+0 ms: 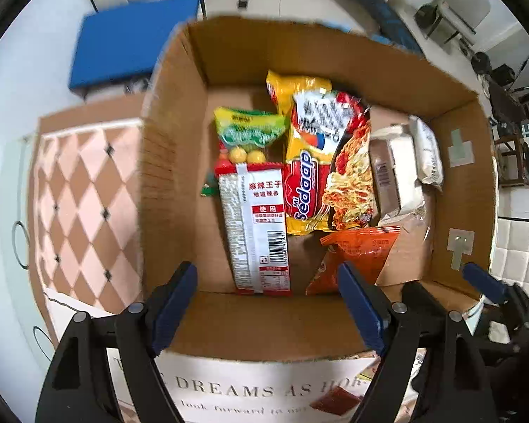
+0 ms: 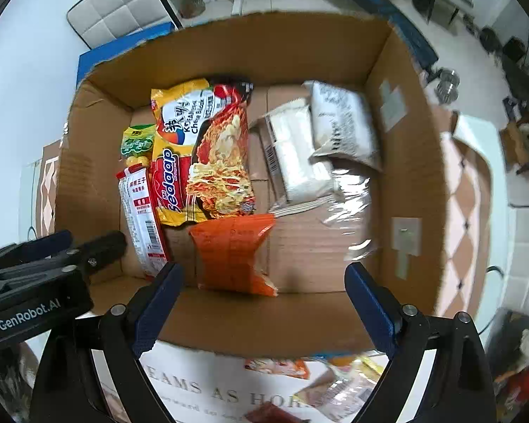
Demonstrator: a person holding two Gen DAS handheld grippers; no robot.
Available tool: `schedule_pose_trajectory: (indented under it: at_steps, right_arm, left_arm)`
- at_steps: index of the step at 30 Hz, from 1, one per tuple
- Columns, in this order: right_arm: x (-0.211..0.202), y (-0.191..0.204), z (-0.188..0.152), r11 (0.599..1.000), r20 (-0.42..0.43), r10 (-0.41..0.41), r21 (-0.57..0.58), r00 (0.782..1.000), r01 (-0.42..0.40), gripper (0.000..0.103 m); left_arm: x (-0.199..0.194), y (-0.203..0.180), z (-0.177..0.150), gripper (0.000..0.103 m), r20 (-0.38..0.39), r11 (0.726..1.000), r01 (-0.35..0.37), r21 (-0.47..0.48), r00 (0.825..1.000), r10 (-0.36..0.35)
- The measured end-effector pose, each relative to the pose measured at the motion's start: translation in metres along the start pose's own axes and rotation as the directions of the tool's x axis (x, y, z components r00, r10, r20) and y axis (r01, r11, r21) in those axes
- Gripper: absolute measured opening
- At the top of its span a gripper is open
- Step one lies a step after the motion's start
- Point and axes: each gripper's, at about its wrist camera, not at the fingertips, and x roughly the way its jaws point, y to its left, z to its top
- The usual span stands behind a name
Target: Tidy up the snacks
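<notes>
From the left wrist camera, the left claw [image 1: 266, 303] is hanging released over the near wall of the open brown cardboard box [image 1: 264, 320], its blue-padded fingers spread wide with nothing between them. Inside the box, the snacks are lying flat on the floor: a long white-and-red spicy-strip packet [image 1: 255, 229] at the left, a green-and-yellow candy bag [image 1: 250, 130] beyond it, a yellow-and-red Sedaap noodle packet [image 1: 321, 165] in the middle, an orange crinkled snack pouch [image 1: 356, 253] nearest the claw, and pale white wrapped packs [image 1: 402, 162] at the right. This view alone is showing the pink-and-brown diamond-patterned mat [image 1: 84, 204] beside the box's left wall, and the tip of the right claw at the far right edge.

From the right wrist camera, the right claw [image 2: 264, 305] is likewise gaping, holding nothing, over the same near wall [image 2: 264, 320]. Here the orange pouch [image 2: 234, 253] is sitting almost centred between the fingers, and a clear crinkled plastic wrapper [image 2: 352, 204] is showing by the white packs [image 2: 321, 141]. The black body of the left claw is poking in at the left edge, and loose snack packets [image 2: 338, 384] are lying on the printed desk cloth [image 2: 201, 380] below the box.
</notes>
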Motion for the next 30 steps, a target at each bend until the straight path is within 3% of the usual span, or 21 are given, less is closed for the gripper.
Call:
schedule_pose_trajectory:
  at_steps: [8, 13, 26, 30]
  right_arm:
    - [-0.049, -0.003, -0.037, 0.997, 0.135, -0.064, -0.025, 0.989, 0.068, 0.095]
    - [-0.074, -0.003, -0.060, 0.998, 0.181, -0.051, -0.015, 0.982, 0.054, 0.095]
    - [-0.144, 0.002, -0.119, 0.998, 0.322, -0.032, -0.035, 0.946, 0.046, 0.095]
    - [-0.155, 0.004, -0.138, 0.998, 0.338, -0.024, -0.040, 0.941, 0.040, 0.095]
  left_arm:
    - [-0.044, -0.011, -0.039, 0.081, 0.161, 0.999, -0.024, 0.030, 0.987, 0.019]
    - [-0.076, -0.016, -0.063, 0.081, 0.247, 0.999, -0.008, 0.032, 0.969, 0.000]
    - [-0.142, -0.022, -0.127, 0.081, 0.446, 0.998, -0.033, 0.052, 0.895, 0.006]
    - [-0.151, -0.021, -0.147, 0.081, 0.469, 0.998, -0.027, 0.051, 0.883, 0.000]
